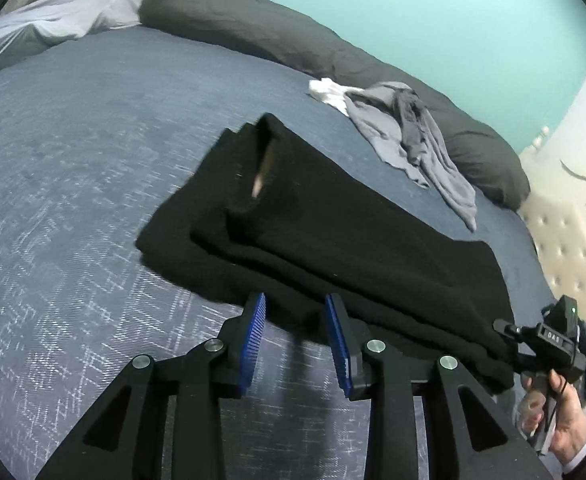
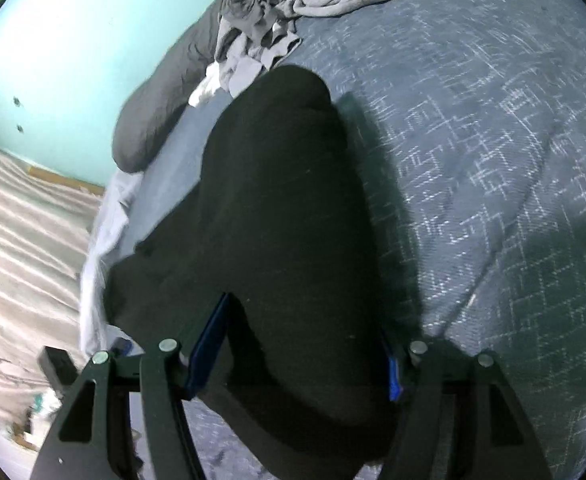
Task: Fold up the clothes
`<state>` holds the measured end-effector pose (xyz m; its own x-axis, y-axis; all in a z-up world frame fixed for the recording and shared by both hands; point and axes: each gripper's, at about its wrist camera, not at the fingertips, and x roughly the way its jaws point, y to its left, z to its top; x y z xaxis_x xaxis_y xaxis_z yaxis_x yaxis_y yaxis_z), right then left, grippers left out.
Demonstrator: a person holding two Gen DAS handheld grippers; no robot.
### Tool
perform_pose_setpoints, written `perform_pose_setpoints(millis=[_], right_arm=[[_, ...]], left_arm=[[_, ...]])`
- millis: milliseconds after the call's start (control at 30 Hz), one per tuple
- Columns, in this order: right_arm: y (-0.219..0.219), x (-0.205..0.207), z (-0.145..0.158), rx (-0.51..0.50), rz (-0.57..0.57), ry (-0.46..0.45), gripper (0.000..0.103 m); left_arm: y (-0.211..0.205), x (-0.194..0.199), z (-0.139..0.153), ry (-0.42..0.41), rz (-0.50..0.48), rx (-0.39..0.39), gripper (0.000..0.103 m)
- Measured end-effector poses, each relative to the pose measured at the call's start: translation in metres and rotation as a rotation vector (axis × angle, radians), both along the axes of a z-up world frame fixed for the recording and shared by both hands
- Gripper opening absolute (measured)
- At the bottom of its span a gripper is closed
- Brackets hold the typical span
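**Thick black bundle, two loose grips, plenty that could slip**

My left gripper (image 1: 295, 334) stands with its blue pads parted to a moderate gap and nothing between them; the near edge of the black garment (image 1: 325, 232) lies just ahead of its tips, on the blue bedspread (image 1: 73, 168). My right gripper (image 2: 297, 356) is spread wide, and the black cloth bulges through the gap between its fingers. From the right wrist view I cannot tell whether the pads are actually pressing on the cloth or only straddling it, so I would not trust that as a hold.

The garment already lies in several stacked layers, running away from both grippers toward the far pillow (image 1: 253, 28). That thickness is my main worry. If I close the right pads on the whole bulge, I judge the outer layers may slide over the inner ones and the stack will splay. If I take only the top layer with the left, the fold may peel open as I lift.

There is also a slit in the upper layer, beyond my left tips, with something pale showing inside; a finger could snag there.

Past the garment, to the right of my left gripper, grey clothes (image 1: 413, 132) lie crumpled. A long forward sweep could drag the black stack into them.
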<state>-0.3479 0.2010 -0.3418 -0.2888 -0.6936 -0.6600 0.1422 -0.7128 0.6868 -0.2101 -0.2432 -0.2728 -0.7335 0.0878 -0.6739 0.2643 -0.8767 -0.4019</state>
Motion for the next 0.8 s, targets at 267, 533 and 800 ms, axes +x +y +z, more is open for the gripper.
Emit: perform_pose_setpoints(millis=[267, 533, 800], right_arm=[[-0.003, 0.003, 0.020, 0.011, -0.007, 0.046, 0.023], [0.009, 0.006, 0.090, 0.038, 0.004, 0.156, 0.017], [0.065, 0.006, 0.138, 0.123, -0.009, 0.225, 0.016]], left_arm=[[-0.009, 0.006, -0.003, 0.013, 0.059, -0.006, 0.034], [-0.015, 0.013, 0.002, 0.038, 0.088, 0.006, 0.034], [-0.012, 0.013, 0.003, 0.044, 0.071, 0.029, 0.034]])
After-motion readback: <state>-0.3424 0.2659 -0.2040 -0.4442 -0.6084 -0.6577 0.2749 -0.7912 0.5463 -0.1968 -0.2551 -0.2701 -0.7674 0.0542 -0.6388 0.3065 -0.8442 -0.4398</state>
